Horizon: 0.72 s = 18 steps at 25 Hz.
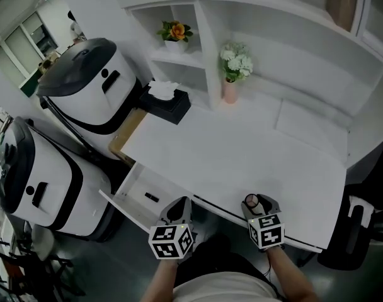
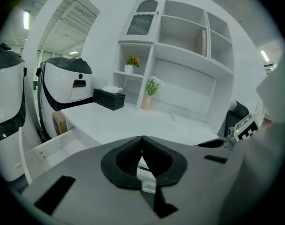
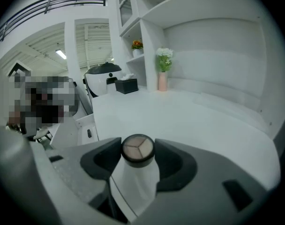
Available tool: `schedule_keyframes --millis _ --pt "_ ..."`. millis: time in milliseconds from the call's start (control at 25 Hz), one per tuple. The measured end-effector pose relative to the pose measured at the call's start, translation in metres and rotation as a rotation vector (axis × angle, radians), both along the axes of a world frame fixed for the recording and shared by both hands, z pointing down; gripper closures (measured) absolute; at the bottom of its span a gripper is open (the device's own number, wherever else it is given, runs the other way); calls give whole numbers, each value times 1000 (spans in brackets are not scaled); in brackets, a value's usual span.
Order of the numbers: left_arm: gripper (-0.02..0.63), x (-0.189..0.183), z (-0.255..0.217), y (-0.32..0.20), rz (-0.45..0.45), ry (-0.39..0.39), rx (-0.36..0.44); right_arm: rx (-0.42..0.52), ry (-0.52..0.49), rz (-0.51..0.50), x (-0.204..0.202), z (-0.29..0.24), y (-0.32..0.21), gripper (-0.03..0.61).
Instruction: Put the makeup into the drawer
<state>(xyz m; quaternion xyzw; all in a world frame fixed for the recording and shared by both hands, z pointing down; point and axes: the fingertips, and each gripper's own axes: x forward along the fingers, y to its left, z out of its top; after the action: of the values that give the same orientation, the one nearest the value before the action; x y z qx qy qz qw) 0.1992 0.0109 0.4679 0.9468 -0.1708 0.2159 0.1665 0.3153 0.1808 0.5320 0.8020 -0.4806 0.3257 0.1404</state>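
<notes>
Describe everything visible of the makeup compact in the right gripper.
The makeup compact is small and round, with a dark rim around three wedge-shaped pans in beige and pinkish tones. The right gripper clamps it by its sides between the jaws, face toward that gripper's camera, near the front edge of the white desk. Nothing else visibly touches it; its underside is hidden.

The drawer (image 1: 131, 200) stands pulled out, open from above, with 1 small dark item (image 1: 152, 197) on its floor. Right of the drawer the table (image 1: 242, 150) runs bare. Behind the drawer stand a black tissue box (image 1: 166, 102) and a vase (image 1: 230, 90). Left of it, 2 white machines (image 1: 84, 87) crowd close.
</notes>
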Motion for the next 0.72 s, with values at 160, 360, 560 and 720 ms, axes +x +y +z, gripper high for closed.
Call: schedule_keyframes --millis 160,360,560,720 --pt "611 -19 -3 -12 -71 8 8 21 19 -80 -10 -9 -22 353" --pt "611 -56 -9 -33 -177 10 25 59 28 -195 -32 -24 -65 353" --pt "611 -96 -6 -56 -293 0 24 93 19 -318 -65 -34 -109 353" --pt "611 -129 -2 -75 -371 -8 18 108 4 -401 -96 -37 -144 353"
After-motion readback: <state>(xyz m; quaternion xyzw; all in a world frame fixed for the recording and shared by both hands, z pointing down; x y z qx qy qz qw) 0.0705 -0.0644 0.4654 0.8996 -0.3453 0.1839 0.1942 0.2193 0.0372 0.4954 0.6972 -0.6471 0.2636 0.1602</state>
